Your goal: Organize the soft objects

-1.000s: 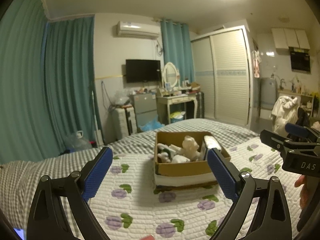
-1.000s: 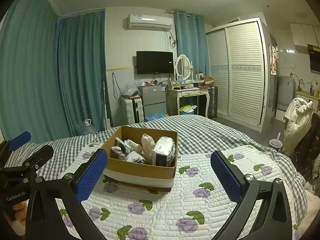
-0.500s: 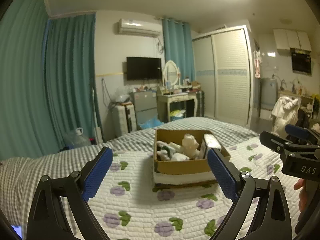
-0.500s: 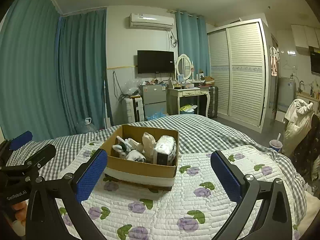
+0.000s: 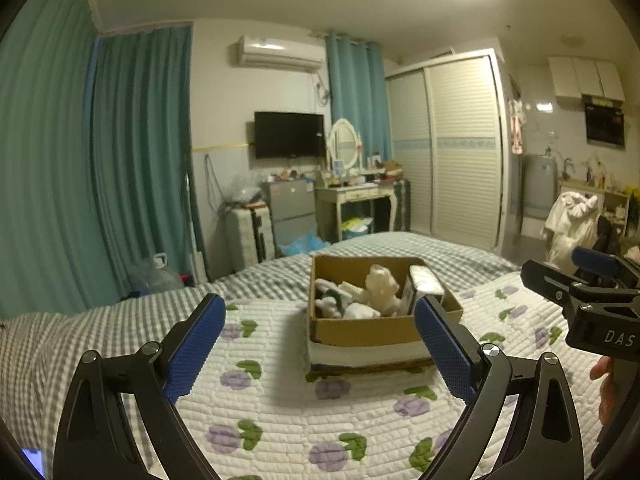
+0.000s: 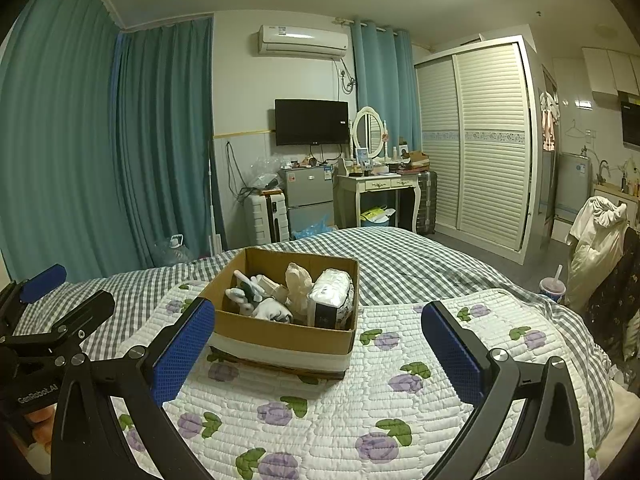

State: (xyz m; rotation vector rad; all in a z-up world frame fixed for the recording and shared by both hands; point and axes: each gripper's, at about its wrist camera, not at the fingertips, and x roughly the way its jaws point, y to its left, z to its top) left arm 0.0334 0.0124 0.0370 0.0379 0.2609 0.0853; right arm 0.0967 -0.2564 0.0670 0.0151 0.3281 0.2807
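Observation:
A cardboard box [image 5: 376, 330] sits on a floral quilt on the bed; it also shows in the right wrist view [image 6: 280, 338]. Inside lie a cream plush toy [image 5: 382, 286], white socks or small soft items [image 5: 332, 304] and a wrapped tissue pack [image 5: 426, 280]; the pack [image 6: 332, 300] and the soft items [image 6: 256, 298] show in the right wrist view too. My left gripper [image 5: 318, 350] is open and empty, held above the quilt in front of the box. My right gripper [image 6: 320, 352] is open and empty, also in front of the box.
The floral quilt [image 6: 320, 412] lies over a grey checked bedspread [image 6: 400, 256]. Beyond the bed stand a small fridge [image 6: 308, 196], a dressing table [image 6: 380, 184], a wardrobe [image 6: 480, 140] and teal curtains [image 6: 100, 140]. Clothes hang at the right [image 6: 596, 232].
Both grippers have risen and tilted slightly, so the box sits a little lower in both views. Both stay open and empty.

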